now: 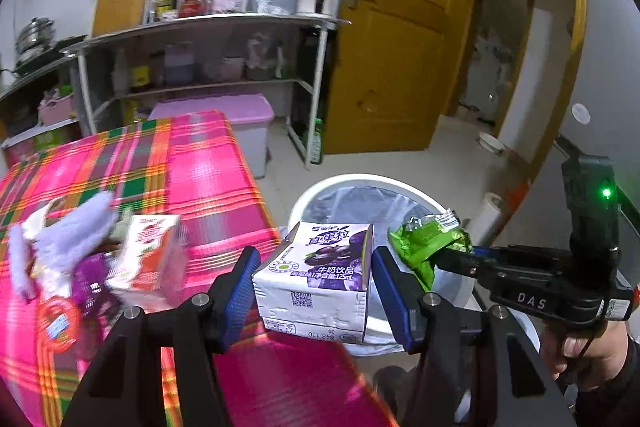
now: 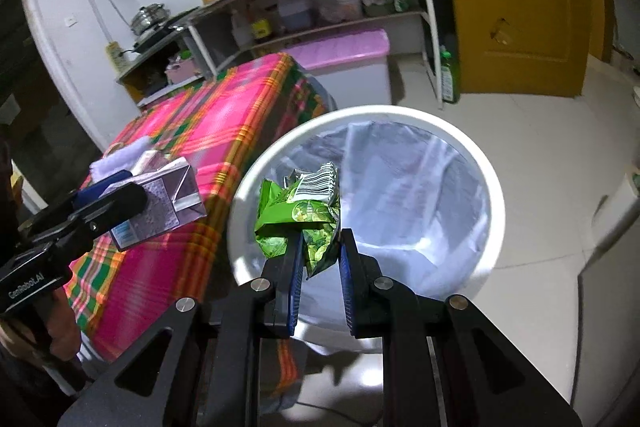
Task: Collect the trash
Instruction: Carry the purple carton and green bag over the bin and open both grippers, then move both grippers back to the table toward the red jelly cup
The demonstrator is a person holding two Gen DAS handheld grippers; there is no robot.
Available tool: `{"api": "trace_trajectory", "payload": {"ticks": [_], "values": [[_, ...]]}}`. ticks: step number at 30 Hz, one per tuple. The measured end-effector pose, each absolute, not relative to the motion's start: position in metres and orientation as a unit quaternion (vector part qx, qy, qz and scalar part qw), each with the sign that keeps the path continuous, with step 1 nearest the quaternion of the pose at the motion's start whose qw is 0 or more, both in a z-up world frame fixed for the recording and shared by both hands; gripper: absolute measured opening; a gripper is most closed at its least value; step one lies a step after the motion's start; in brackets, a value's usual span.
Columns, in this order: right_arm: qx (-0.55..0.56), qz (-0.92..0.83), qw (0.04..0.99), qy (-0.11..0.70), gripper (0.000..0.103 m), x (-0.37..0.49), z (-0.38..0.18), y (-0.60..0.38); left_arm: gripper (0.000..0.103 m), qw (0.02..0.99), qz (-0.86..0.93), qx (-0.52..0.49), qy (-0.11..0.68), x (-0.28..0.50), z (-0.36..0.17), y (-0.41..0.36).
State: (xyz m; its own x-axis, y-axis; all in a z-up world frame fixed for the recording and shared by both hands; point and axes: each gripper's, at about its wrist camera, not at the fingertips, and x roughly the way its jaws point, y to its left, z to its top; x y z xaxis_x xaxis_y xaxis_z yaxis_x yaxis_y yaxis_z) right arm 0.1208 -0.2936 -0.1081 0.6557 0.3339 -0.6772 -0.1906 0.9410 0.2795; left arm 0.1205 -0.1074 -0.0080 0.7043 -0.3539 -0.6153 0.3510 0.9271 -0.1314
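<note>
In the left wrist view my left gripper point(image 1: 315, 261) is shut on a white and purple milk carton point(image 1: 320, 283), held over the edge of the pink plaid table point(image 1: 200, 167) beside the white lined trash bin point(image 1: 316, 193). To its right, my right gripper point(image 1: 446, 255) pinches a crumpled green snack bag point(image 1: 424, 243). In the right wrist view my right gripper point(image 2: 320, 243) is shut on the green snack bag point(image 2: 304, 215), which hangs over the left part of the trash bin point(image 2: 400, 113). The left gripper point(image 2: 120, 201) with the carton point(image 2: 164, 205) is at the left, above the table point(image 2: 200, 115).
On the table lie a red and white carton point(image 1: 148, 259), a white tissue point(image 1: 80, 227), a purple wrapper point(image 1: 90, 287) and a red round piece point(image 1: 56, 315). Behind stand a metal shelf point(image 1: 208, 27), a purple-lidded box point(image 1: 224, 111) and a yellow door point(image 1: 400, 47). A hand point(image 1: 580, 351) grips the right tool.
</note>
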Motion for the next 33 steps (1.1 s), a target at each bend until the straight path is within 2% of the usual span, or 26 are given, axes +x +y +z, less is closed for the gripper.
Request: {"api": "trace_trajectory", "payload": {"ticks": [11,12,15,33], "values": [[0.090,0.121,0.896,0.419,0.019,0.134,-0.129,-0.312,0.058,0.899,-0.227,0.023,0.373,0.151,-0.039,-0.149],[0.089,0.118,0.895,0.420,0.022,0.134,-0.130,-0.314,0.058,0.898,-0.229,0.026,0.376,0.152,-0.041,-0.152],[0.089,0.113,0.896,0.419,0.041,0.134,-0.131,-0.316,0.058,0.891,-0.237,0.032,0.387,0.156,-0.048,-0.160],[0.094,0.122,0.916,0.370,0.041,0.111,-0.101,-0.315,0.058,0.898,-0.230,0.005,0.376,0.142,-0.036,-0.144]]}}
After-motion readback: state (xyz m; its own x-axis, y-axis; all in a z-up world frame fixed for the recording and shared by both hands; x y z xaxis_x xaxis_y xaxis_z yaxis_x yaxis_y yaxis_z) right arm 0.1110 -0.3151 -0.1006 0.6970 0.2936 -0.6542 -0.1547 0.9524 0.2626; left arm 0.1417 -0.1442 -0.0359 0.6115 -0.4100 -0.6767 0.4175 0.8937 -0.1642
